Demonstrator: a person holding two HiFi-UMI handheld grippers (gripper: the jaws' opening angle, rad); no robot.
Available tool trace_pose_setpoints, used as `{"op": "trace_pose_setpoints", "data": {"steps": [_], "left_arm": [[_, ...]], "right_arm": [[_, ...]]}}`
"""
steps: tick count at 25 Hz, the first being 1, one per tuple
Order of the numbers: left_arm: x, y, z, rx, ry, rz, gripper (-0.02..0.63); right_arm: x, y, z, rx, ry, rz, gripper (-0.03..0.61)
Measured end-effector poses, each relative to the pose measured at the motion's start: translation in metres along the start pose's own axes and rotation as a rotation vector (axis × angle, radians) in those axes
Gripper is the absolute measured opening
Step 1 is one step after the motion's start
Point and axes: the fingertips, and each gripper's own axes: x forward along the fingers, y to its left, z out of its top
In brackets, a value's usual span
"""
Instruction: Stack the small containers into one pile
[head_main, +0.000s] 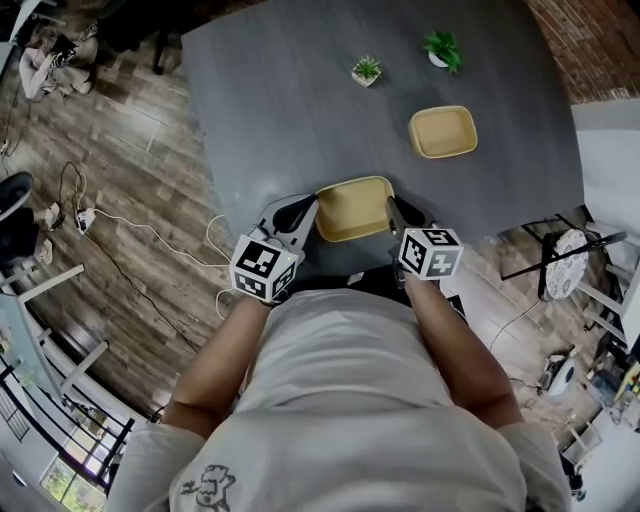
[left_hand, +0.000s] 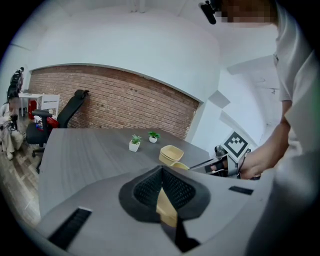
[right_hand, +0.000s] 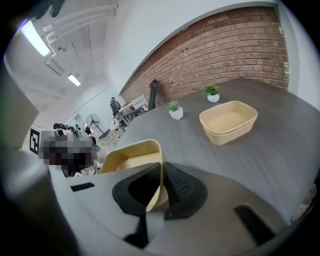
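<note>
The left gripper (head_main: 308, 208) and the right gripper (head_main: 393, 210) each had their fingers clamped on an opposite wall of a yellow container (head_main: 355, 210) at the near edge of the counter (head_main: 280, 100). Well apart, farther up the counter, sat the pile (head_main: 443, 132), which looked like two containers already nested. Setting the gripped one into it seemed to be all that was left.

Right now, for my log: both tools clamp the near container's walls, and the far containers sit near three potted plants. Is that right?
No: the head view shows two potted plants, not three. The rest holds: the left tool and the right tool clamp the walls of the near container, and the far containers sit near those plants.
</note>
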Motion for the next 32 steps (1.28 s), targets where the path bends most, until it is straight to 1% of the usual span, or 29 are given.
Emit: {"op": "trace_pose_setpoints", "data": {"steps": [9,16,23,27,32], "left_arm": [[-0.012,-0.016,0.028,0.046,-0.061,0.009,0.011],[-0.014,-0.021,0.044,0.095,-0.085,0.037,0.011],[-0.006,-0.044,0.059,0.115,-0.108,0.058,0.011],[0.011,-0.060,0.064,0.120,-0.108,0.068,0.011],[0.036,-0.081,0.068,0.108,-0.095,0.097,0.011]], "right_arm": [[-0.025,0.005,0.028,-0.048,-0.057,0.005,0.021],[-0.041,-0.006,0.051,-0.067,-0.097,0.009,0.021],[-0.058,-0.034,0.065,-0.052,-0.117,0.015,0.021],[-0.066,-0.059,0.073,-0.047,-0.114,0.022,0.021],[-0.077,-0.093,0.080,-0.040,-0.099,0.048,0.021]]}}
